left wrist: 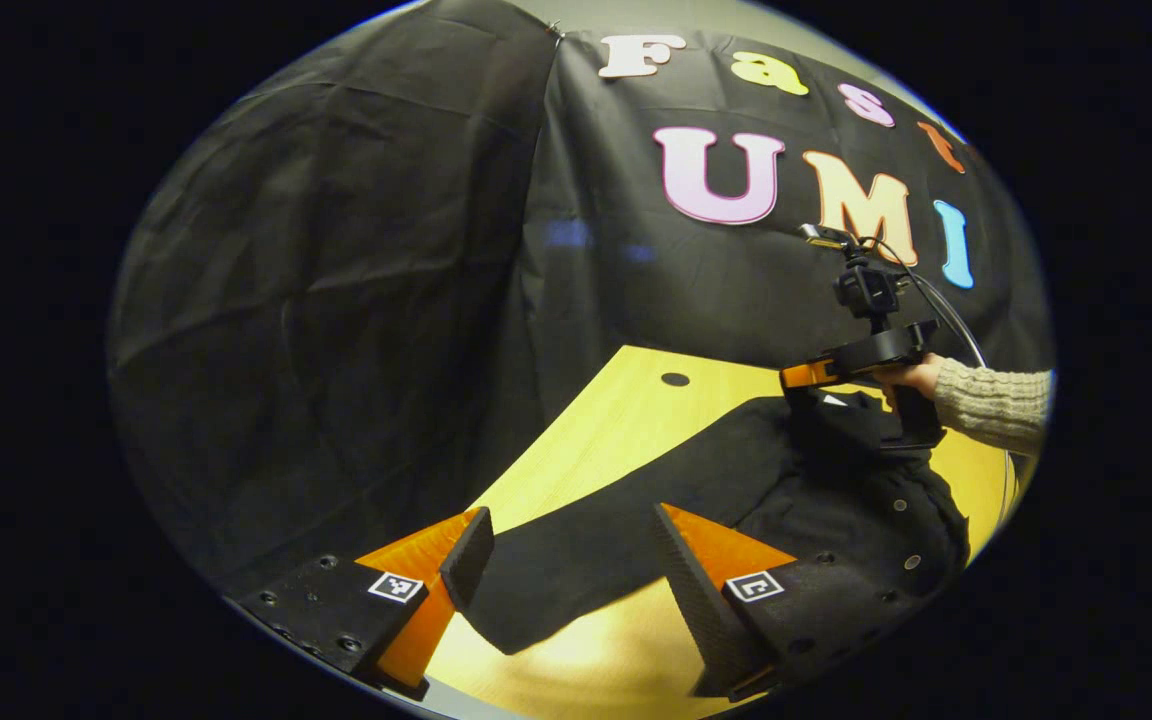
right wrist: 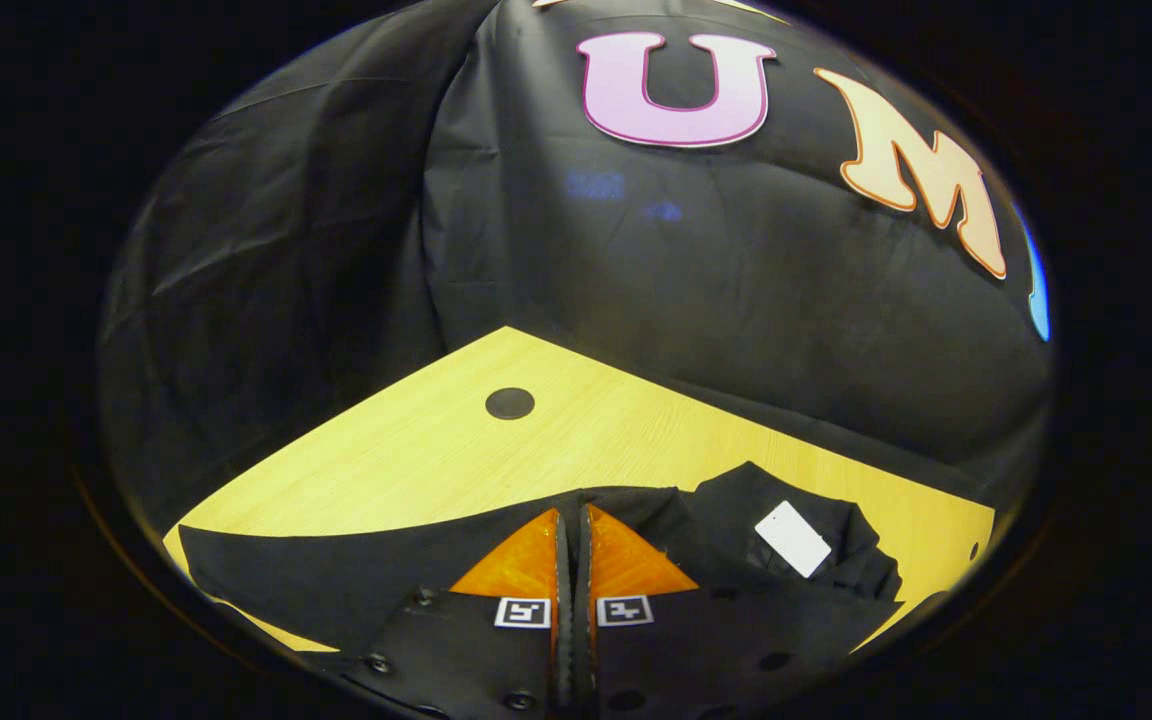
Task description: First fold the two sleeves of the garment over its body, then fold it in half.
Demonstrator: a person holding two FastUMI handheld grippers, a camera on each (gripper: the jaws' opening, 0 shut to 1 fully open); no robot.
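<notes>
In the left gripper view the left gripper (left wrist: 566, 545) hangs over the table with its two fingers spread wide and nothing between them; through the gap shows one sleeve (left wrist: 576, 560) of a black garment (left wrist: 836, 500), stretched out flat across the yellow wooden table (left wrist: 626, 420) with its cuff end near the lower edge of the view. Farther off in the same view, a hand (left wrist: 911, 378) in a knitted sleeve holds the right gripper (left wrist: 808, 377) low over the collar end of the garment, which lies bunched with a row of buttons (left wrist: 901, 505) down its front. In the right gripper view the right gripper (right wrist: 572, 520) has its fingers drawn together with only a thin slit between them; they sit right at the dark fabric near the shoulder, but whether any cloth is pinched in that slit cannot be told. Just beside them to the right lies the collar with a white tag (right wrist: 792, 539) showing on its inner side, and the sleeve (right wrist: 336, 565) runs away to the left across the table. A round dark hole (right wrist: 510, 403) marks the table top beyond the garment, and black cloth hangs behind the table.
</notes>
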